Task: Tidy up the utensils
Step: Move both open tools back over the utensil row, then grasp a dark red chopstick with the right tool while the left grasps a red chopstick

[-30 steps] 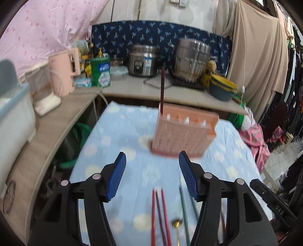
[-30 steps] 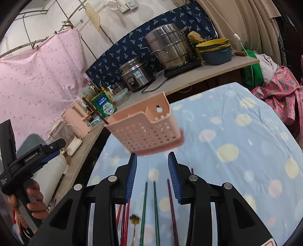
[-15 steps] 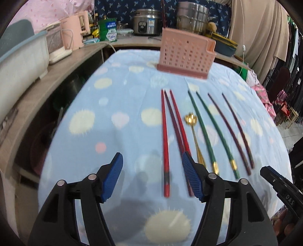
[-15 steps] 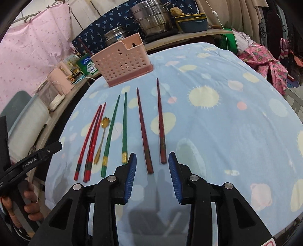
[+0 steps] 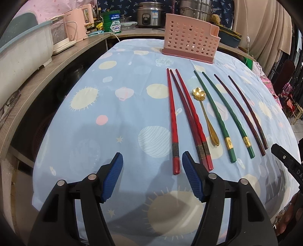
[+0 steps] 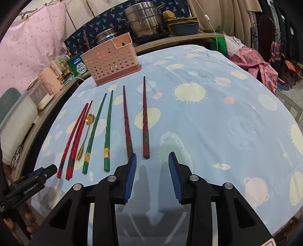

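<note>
A pink perforated utensil holder [image 5: 190, 46] [image 6: 111, 61] stands at the far end of the blue tablecloth; one dark chopstick stands in it [image 6: 85, 40]. In front of it lie three red chopsticks [image 5: 173, 121] [image 6: 75, 140], a gold flower spoon [image 5: 204, 113] [image 6: 85, 136], two green chopsticks [image 5: 217, 117] [image 6: 108, 130] and two dark red chopsticks [image 5: 244, 111] [image 6: 144, 117]. My left gripper [image 5: 152, 171] is open and empty, just short of the red chopsticks' near ends. My right gripper [image 6: 152, 170] is open and empty, near the dark red chopsticks' near ends.
A wooden shelf on the left carries a pale tub [image 5: 22, 54], a pink kettle [image 5: 75, 28] and a green can [image 5: 111, 23]. Steel pots [image 6: 145, 20] and a rice cooker [image 5: 148, 13] stand on the back counter. The table [image 6: 227, 117] drops off on the right.
Both grippers have pulled back from the pink holder toward the near table edge. The whole row of chopsticks and the spoon has come into view.
</note>
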The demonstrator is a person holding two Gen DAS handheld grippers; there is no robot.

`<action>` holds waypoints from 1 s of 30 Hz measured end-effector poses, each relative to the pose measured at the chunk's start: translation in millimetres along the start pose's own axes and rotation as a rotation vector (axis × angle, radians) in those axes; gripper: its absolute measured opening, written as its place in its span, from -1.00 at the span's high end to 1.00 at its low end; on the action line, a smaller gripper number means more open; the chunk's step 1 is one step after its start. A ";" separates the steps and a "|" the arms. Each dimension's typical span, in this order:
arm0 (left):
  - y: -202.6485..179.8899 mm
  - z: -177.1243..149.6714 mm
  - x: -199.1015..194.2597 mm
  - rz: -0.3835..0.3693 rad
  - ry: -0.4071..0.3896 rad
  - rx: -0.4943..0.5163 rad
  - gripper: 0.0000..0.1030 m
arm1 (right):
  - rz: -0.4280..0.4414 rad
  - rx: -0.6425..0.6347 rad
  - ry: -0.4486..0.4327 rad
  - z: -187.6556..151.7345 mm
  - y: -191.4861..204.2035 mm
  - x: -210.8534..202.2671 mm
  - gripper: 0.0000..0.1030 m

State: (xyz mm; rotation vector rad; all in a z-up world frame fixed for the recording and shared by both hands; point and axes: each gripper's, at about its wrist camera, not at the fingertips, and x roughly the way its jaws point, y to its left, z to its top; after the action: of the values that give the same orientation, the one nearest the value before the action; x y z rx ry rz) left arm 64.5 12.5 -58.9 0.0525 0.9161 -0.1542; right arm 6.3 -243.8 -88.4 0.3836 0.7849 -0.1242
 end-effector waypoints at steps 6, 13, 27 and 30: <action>0.2 -0.4 6.6 0.002 0.010 -0.003 -0.20 | -0.001 -0.013 -0.008 6.6 5.6 9.4 0.33; -2.2 1.6 12.1 0.015 0.016 0.002 -0.18 | -0.003 -0.031 -0.015 13.3 11.2 17.4 0.41; -6.6 1.5 16.3 0.039 0.011 0.032 0.00 | -0.038 -0.056 -0.007 7.1 9.7 28.0 0.75; -7.1 1.4 16.5 0.041 0.012 0.037 0.00 | -0.044 -0.065 -0.014 5.9 9.8 28.0 0.77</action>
State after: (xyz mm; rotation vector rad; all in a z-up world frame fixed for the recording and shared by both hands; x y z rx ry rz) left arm 74.4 3.5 -71.0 0.1063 0.9233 -0.1322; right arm 32.3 -236.1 -101.6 0.3039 0.7819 -0.1418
